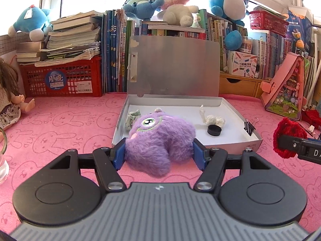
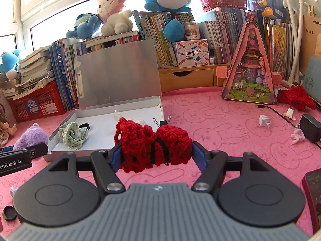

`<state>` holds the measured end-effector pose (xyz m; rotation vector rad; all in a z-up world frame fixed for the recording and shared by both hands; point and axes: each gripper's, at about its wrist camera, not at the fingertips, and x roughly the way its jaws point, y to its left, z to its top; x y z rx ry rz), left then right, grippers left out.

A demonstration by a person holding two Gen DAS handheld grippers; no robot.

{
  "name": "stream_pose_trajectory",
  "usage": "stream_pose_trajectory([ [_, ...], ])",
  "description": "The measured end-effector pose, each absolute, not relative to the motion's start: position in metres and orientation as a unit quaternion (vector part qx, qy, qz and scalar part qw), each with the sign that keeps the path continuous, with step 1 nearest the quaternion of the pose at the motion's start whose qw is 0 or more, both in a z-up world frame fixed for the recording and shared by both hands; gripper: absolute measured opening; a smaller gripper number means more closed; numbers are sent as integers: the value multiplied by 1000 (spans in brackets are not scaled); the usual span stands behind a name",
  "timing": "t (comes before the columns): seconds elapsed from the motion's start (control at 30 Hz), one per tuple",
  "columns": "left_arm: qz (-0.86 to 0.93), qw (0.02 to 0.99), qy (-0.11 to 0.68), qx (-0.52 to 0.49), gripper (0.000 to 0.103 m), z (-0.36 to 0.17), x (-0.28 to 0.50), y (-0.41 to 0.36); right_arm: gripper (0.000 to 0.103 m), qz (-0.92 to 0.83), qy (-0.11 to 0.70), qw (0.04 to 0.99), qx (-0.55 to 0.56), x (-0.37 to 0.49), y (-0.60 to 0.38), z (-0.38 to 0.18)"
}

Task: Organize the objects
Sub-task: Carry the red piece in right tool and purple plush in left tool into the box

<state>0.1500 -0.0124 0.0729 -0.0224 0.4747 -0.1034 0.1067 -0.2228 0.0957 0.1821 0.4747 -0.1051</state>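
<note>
The left gripper [image 1: 159, 153] is clamped on a purple plush [image 1: 158, 140], its blue pads [image 1: 118, 156] pressing the fur from both sides just before the near wall of an open box [image 1: 230, 140]. The right gripper [image 2: 157, 153] is clamped on a red knit piece [image 2: 152, 146], held in front of the same box. Inside the box lie a green cloth [image 2: 73, 135], a black cap [image 1: 214, 130] and a crumpled white wad [image 1: 212, 119]; a binder clip [image 1: 249, 126] sits on its right wall. The box's silvery lid [image 1: 176, 66] stands upright behind it. Everything rests on a pink mat [image 1: 60, 132] printed with rabbit outlines. Behind it runs a row of books [image 1: 114, 50], a red crate [image 1: 62, 78] piled with papers, and plush toys [image 1: 174, 2] perched on top, against bright windows. A pink triangular toy box [image 2: 250, 64] stands to the right, and a doll [image 1: 10, 98] sits at the left edge.
</note>
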Motion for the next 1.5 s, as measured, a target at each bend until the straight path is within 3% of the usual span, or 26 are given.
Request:
stream_pose_trajectory([
  [0.33,-42,960,275,-43,71,66,220,-5,71,10,263,958,118,169,-218,99],
  [0.83,-22,941,336,-32,71,20,290,-9,71,52,334,936,97,241,-186,61],
  [1.5,2,944,330,-7,71,17,338,-15,72,11,350,930,109,296,-191,49],
])
